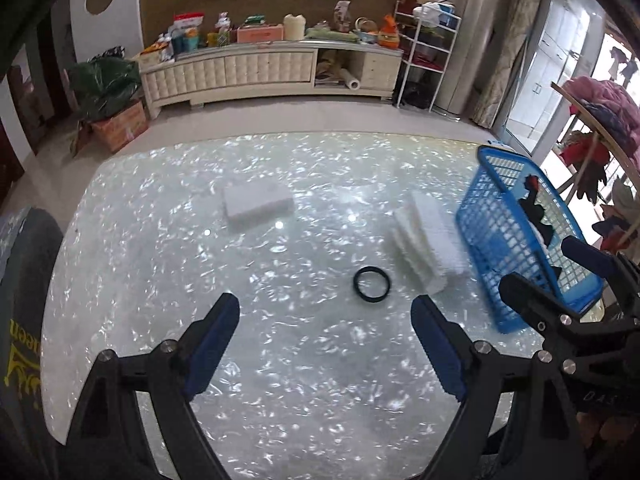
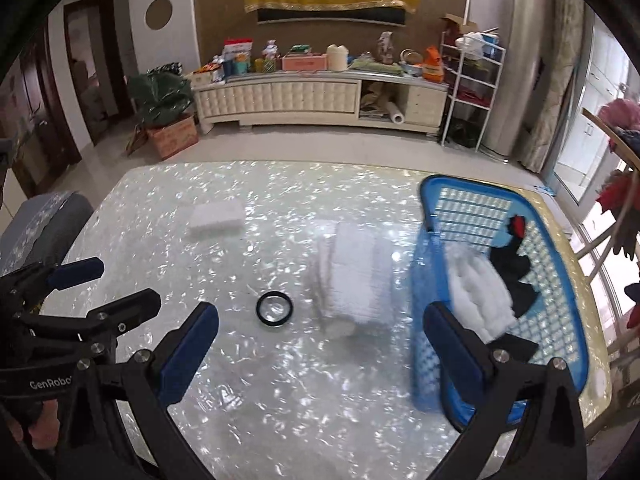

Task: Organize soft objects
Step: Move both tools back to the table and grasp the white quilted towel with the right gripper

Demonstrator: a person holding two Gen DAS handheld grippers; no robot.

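Note:
A white sponge block point(image 1: 258, 203) point(image 2: 217, 218) lies on the far left of the glossy table. A folded white towel point(image 1: 430, 242) point(image 2: 354, 276) lies beside the blue plastic basket point(image 1: 486, 216) point(image 2: 568, 276). The basket holds a white fluffy cloth point(image 2: 480, 296) and a black cloth point(image 2: 516, 276). A black ring point(image 1: 372, 279) point(image 2: 274, 308) lies on the table in front of both grippers. My left gripper point(image 1: 325, 320) is open and empty above the table. My right gripper point(image 2: 320, 330) is open and empty, its right finger over the basket's near corner.
The table point(image 1: 280, 360) point(image 2: 300, 380) is pearly white with rounded edges. A cushioned seat point(image 2: 40, 224) stands at its left. A wooden rack with clothes point(image 1: 600, 128) stands to the right. A TV cabinet point(image 1: 272, 68) lines the far wall.

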